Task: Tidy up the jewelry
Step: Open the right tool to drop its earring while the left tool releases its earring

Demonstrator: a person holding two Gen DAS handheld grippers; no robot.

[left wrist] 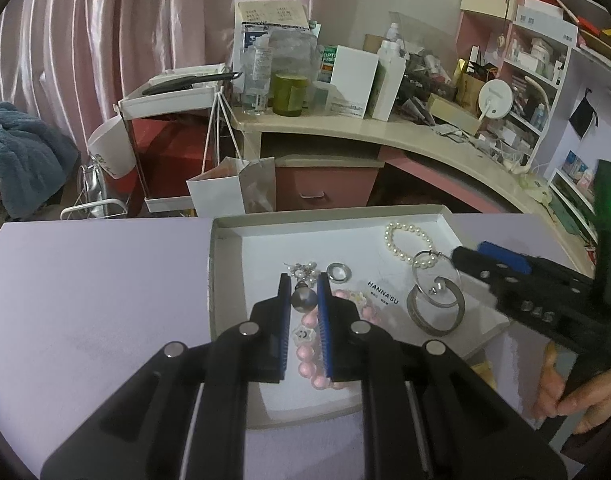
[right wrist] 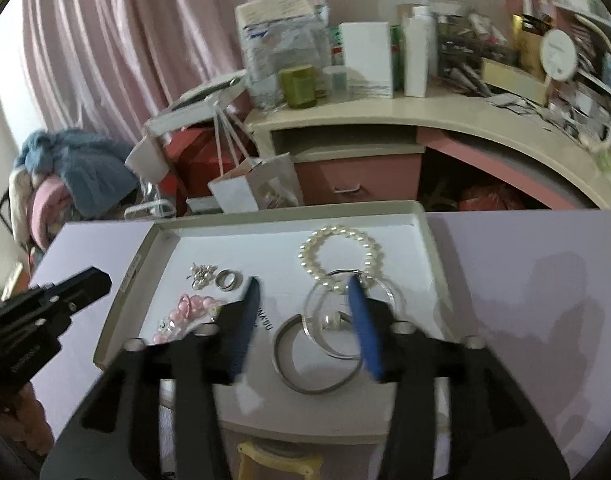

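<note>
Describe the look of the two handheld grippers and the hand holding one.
Both the left gripper and right gripper are matte black plastic linkages with silver round pivot pins and blue ribbed finger pads. A green light glows on the right one. A bare hand grips its handle.

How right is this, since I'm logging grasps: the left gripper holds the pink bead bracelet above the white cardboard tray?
Not quite. The left wrist view shows the left gripper holding a grey metal ball above the white cardboard tray; the pink bead bracelet lies in the tray below.
</note>
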